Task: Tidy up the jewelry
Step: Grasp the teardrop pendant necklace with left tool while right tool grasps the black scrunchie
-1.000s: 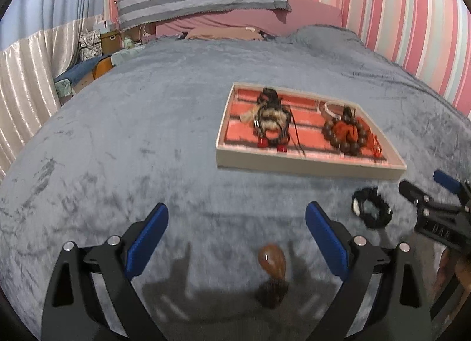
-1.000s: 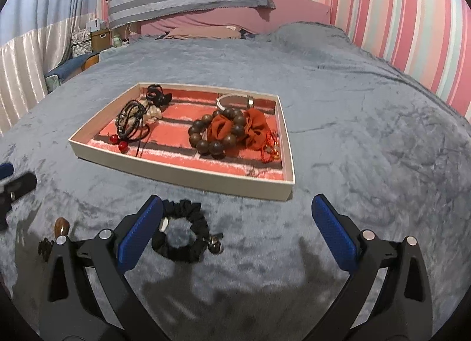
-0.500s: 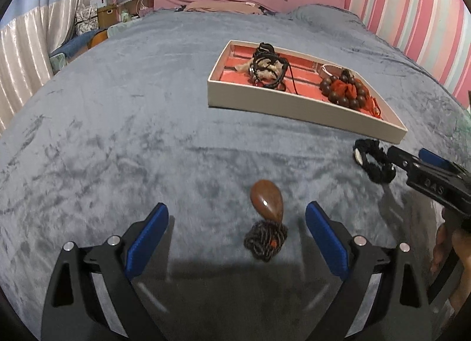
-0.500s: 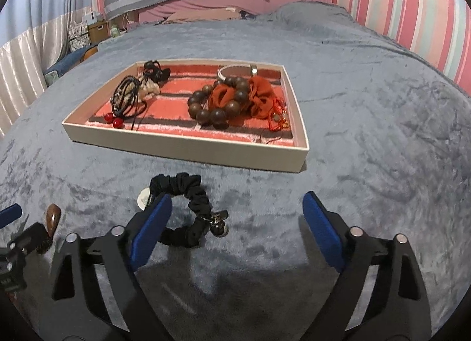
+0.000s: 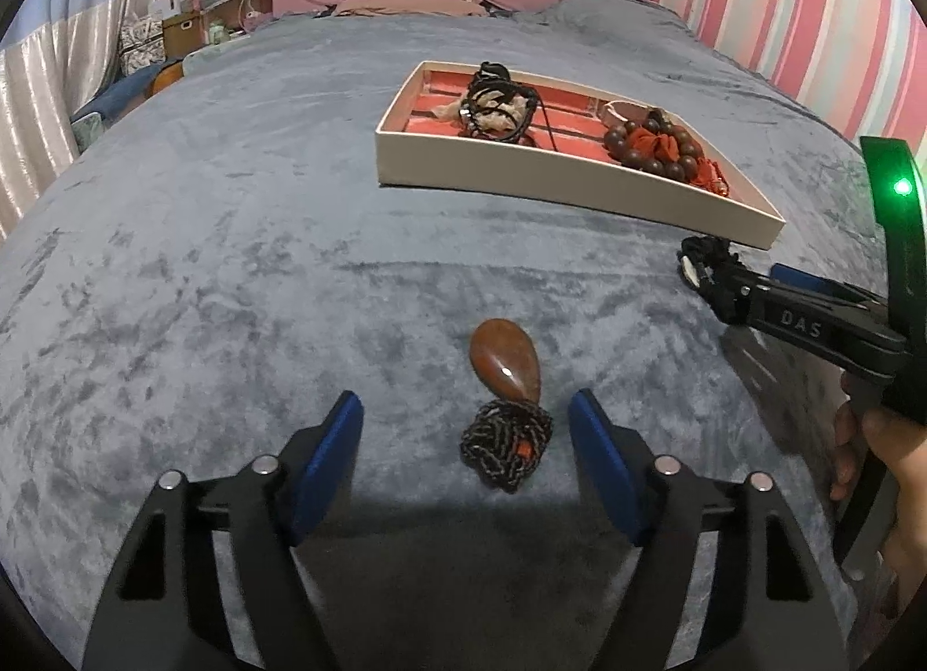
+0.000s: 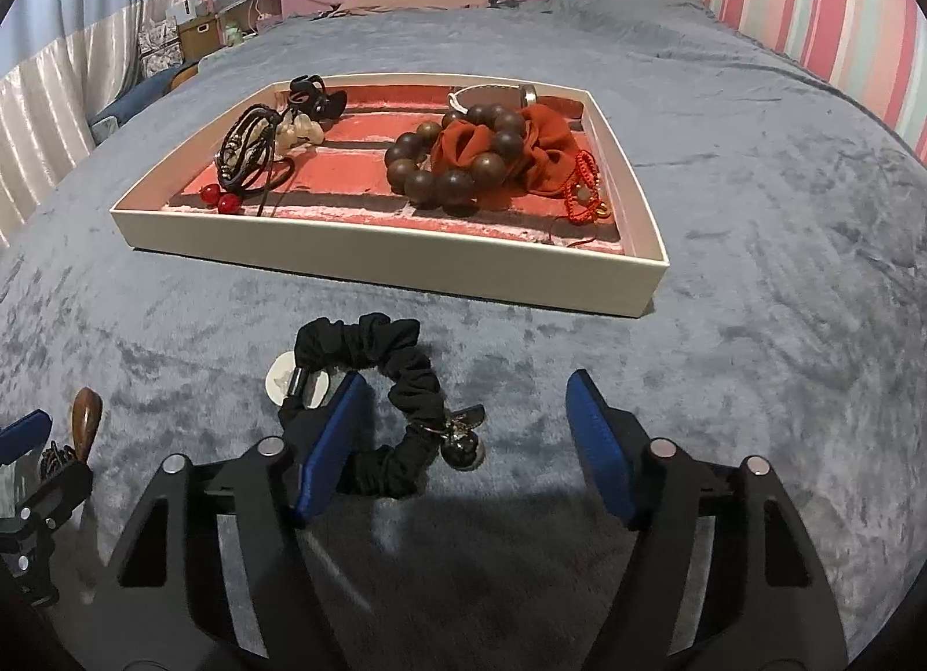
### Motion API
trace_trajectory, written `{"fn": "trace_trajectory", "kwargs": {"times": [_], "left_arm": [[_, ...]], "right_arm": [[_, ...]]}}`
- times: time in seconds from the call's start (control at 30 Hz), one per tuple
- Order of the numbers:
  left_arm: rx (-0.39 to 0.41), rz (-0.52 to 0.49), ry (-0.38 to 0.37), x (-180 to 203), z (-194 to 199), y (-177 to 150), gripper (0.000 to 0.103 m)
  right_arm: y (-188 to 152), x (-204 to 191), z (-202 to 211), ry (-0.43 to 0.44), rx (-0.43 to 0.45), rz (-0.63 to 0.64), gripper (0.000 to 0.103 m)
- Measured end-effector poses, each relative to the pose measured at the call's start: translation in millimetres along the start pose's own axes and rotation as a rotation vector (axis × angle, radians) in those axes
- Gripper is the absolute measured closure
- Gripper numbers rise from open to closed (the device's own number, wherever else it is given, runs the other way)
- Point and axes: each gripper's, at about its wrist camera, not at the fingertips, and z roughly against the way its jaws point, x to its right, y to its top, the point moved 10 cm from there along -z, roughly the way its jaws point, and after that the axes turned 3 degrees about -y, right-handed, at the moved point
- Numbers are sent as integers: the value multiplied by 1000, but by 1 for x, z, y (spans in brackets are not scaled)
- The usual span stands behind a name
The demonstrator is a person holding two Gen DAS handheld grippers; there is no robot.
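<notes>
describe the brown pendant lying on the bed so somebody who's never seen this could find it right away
Start at the shallow cream tray of jewelry on the grey bedspread, then come toward the near edge of the bed. The pendant lies loose on the fabric there, outside the tray, between the blue fingers of the left tool. It is a glossy brown teardrop stone on a bunched dark beaded cord, unlike the black scrunchie nearby.

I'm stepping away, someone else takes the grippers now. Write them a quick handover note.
Left gripper: open, jaws just been closing, astride the pendant and its coiled cord on the blanket; not gripped yet.
Right gripper: open, also just been closing, over the black scrunchie; left pad lies over its ring, no grip yet.
Done: bead bracelet, red scrunchie and cord pieces lie in the tray.
Left: grip pendant and black scrunchie, move both into the tray.
</notes>
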Motion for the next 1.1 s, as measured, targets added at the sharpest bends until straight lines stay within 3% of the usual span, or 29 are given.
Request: {"fn": "trace_trajectory", "kwargs": {"times": [0.23, 0.5, 0.6, 1.1], "left_arm": [[2, -10, -10, 3, -3, 1, 41], [5, -42, -17, 8, 2, -3, 69], [3, -36, -27, 8, 2, -4, 72], [48, -39, -46, 10, 14, 3, 76]], "right_arm": [[1, -8, -3, 28, 1, 20, 53], [-1, -13, -2, 48, 3, 31, 80], [-1, -14, 0, 57, 5, 26, 87], [4, -8, 23, 68, 78, 7, 91]]}}
